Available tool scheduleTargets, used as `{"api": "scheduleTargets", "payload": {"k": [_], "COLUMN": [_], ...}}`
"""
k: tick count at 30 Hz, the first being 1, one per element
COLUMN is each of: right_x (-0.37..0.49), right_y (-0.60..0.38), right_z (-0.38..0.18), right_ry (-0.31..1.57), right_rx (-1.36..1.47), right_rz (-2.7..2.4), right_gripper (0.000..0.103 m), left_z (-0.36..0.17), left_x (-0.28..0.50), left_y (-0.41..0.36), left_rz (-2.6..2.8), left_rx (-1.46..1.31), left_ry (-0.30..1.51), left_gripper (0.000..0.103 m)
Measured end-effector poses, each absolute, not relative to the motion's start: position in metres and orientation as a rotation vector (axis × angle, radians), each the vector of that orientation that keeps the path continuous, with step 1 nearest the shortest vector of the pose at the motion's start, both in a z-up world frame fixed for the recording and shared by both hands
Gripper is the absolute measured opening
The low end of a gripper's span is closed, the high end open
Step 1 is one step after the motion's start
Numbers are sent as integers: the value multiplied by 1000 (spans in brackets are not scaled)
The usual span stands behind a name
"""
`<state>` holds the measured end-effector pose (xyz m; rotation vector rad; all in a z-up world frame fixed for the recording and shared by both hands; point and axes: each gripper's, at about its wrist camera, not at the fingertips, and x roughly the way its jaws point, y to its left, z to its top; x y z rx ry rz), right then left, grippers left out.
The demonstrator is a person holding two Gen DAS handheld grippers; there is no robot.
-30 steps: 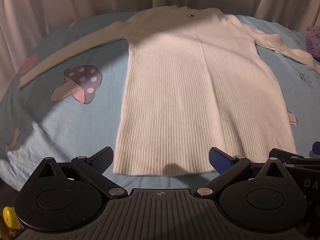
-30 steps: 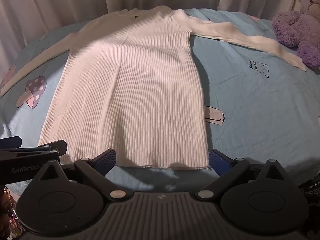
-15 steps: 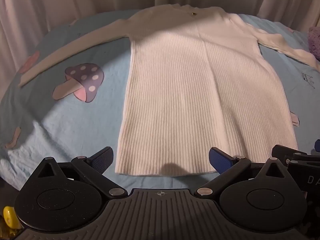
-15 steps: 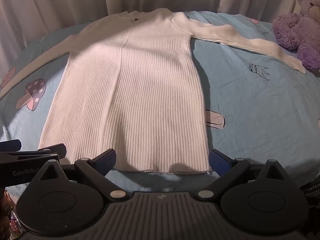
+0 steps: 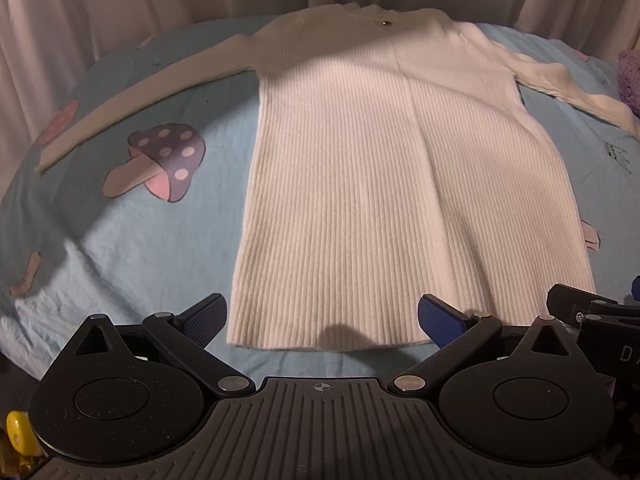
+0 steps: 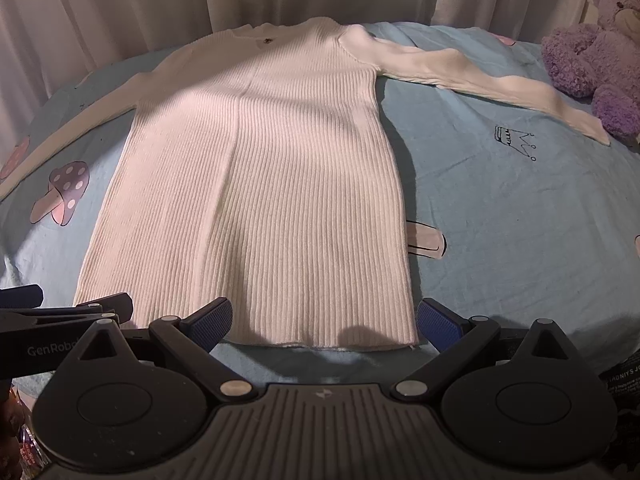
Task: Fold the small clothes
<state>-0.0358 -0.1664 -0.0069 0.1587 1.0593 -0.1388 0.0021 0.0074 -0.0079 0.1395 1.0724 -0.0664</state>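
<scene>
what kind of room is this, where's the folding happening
Most likely a bedroom, on a bed. The white ribbed sweater lies flat on a light blue sheet printed with mushrooms, a purple teddy bear sits at the far right corner, and pale curtains hang behind.

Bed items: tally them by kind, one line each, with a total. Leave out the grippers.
White ribbed knit garment: 1
Purple plush bear: 1
Blue printed bedsheet: 1
Total: 3
</scene>
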Motion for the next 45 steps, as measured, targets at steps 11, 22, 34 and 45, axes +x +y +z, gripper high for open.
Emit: {"api": "scheduleTargets", "payload": {"k": [11,22,34,45], "right_x": [-36,-36,-36,-36], "right_y": [-168,-169,-168,-168], "right_z": [-6,-6,-4,-4], "right_ry": [1054,1050,1047,1044], "right_rx": [162,161,159,160], "right_rz": [-137,-136,-137,-137], "right_gripper": [99,99,99,99], "left_z": [-7,-7,-7,-7], "left_x": [3,4,4,2], "left_y": [7,7,6,5], "left_rz": [-66,-65,-64,-65], "left_rx": [140,140,140,142], "left_ry": [1077,1078,1079,1082], "left_gripper": [103,103,103,103]}}
